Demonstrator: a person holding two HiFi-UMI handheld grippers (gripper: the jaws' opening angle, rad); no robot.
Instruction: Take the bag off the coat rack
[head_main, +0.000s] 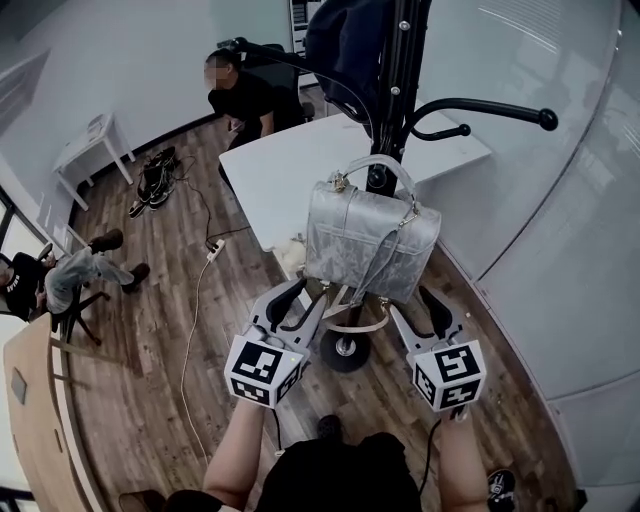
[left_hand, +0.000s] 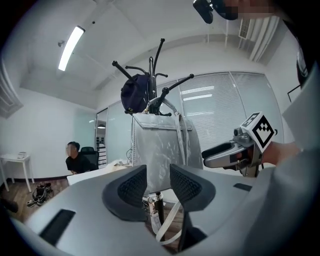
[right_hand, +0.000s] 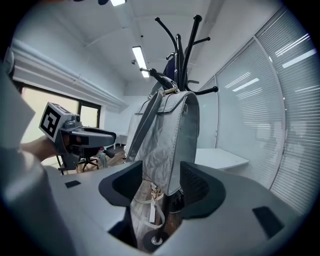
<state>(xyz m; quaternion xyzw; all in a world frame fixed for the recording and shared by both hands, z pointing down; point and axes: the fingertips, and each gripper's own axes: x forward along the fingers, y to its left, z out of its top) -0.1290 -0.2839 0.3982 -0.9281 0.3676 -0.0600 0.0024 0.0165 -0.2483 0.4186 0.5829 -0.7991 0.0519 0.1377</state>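
A silver handbag hangs by its handle from a hook of the black coat rack. Its pale strap dangles below it. My left gripper is just under the bag's left bottom corner, jaws open with nothing pressed between them. My right gripper is under the right bottom corner, jaws open wider. In the left gripper view the bag rises beyond the open left gripper. In the right gripper view the bag's lower end shows in the gap of the right gripper, and the pads do not press on it.
A dark garment hangs higher on the rack. The rack's round base stands on the wood floor. Behind the rack are a white table and a seated person. A glass wall runs along the right. A cable lies on the floor.
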